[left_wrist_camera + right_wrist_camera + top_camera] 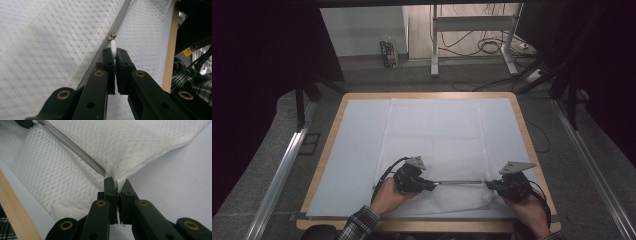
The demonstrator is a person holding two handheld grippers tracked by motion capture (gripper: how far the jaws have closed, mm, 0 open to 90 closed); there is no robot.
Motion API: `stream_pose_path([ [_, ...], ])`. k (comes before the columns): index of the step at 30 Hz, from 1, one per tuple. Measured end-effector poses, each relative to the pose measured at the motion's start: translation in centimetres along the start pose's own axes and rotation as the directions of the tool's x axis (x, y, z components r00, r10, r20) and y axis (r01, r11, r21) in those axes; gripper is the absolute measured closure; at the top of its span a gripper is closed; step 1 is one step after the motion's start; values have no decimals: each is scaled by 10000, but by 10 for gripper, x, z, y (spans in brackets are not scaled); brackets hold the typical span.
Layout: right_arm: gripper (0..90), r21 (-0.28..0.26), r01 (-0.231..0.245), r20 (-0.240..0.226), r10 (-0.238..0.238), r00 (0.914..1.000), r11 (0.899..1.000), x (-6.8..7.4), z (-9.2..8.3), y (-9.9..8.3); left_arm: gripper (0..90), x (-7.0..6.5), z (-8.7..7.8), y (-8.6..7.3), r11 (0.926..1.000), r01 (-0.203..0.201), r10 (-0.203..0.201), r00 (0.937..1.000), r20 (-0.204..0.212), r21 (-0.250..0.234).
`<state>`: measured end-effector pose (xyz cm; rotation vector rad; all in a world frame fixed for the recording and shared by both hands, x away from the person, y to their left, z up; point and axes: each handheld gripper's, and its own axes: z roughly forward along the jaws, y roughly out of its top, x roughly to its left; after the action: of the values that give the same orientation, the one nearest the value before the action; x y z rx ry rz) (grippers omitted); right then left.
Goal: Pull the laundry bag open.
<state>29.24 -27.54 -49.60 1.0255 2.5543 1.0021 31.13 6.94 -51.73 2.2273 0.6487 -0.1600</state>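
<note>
Now your left tool (433, 185) pinches the white zipper pull (113, 47) on the mesh bag (432, 140), lying flat on the counter (329, 145); your right tool (488, 184) clamps the bag's corner beside the zipper (459, 182) end

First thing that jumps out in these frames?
The white mesh bag spread on the pale sheet in the middle of the table, with its grey zipper stretched taut near the front edge. The left gripper is shut on the white zipper pull, and the right gripper is clamped on the bag's corner at the zipper's other end.
</note>
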Motion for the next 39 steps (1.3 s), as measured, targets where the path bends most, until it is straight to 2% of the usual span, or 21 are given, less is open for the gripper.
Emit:
stream_pose_path([
  [7, 856, -42, 61, 39, -61, 10000, 10000, 0, 0, 0, 877, 0, -5, -6, 10000, 67, -67, 9999, -103, 2],
  [14, 857, -59, 84, 8, -84, 10000, 9999, 0, 0, 0, 877, 2, -9, -10, 9998, 184, -184, 9998, -36, -20],
  [16, 857, -58, 128, 80, -127, 9999, 9999, 0, 0, 0, 877, 2, -11, -11, 9999, 150, -149, 9996, -238, 29],
  [25, 857, -39, 46, 73, -46, 10000, 10000, -1, -1, 0, 877, 5, -18, -19, 9993, 354, -356, 9990, -260, -69],
  [39, 857, -24, 35, 174, -34, 9998, 10000, -1, -1, -1, 877, 5, -31, -29, 9986, 516, -520, 9969, -599, -85],
])
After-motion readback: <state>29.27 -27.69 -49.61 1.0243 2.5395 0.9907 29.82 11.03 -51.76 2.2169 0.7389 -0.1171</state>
